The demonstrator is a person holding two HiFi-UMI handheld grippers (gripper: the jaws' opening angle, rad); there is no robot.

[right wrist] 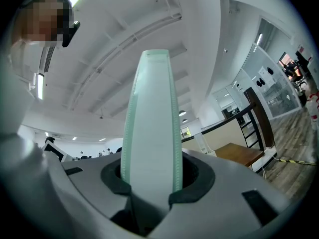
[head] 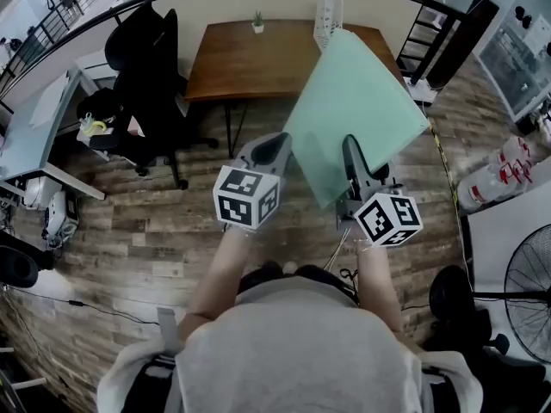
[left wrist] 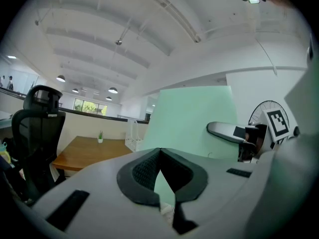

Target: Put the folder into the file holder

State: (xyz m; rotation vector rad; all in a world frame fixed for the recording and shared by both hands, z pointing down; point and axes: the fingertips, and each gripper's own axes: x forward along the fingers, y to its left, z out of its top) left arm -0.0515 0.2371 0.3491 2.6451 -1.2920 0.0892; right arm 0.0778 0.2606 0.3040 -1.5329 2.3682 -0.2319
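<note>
Floorboards point(head: 155, 231) lie below us; our right gripper point(head: 351, 146) alone pinches the folder point(head: 357, 101), the left gripper point(head: 274, 144) is pressed together empty, so it may swivel.

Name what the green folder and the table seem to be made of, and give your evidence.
The folder: probably plastic, matte; smooth, evenly pale green, with ribbed edges. The table: wood or wood-look laminate, satin; brown with faint grain streaks.

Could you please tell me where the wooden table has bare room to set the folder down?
The table is bare across its left and middle, in front of the plant at the back edge. The file holder crowds the back right, and the held folder hides the rest of the right side.
</note>
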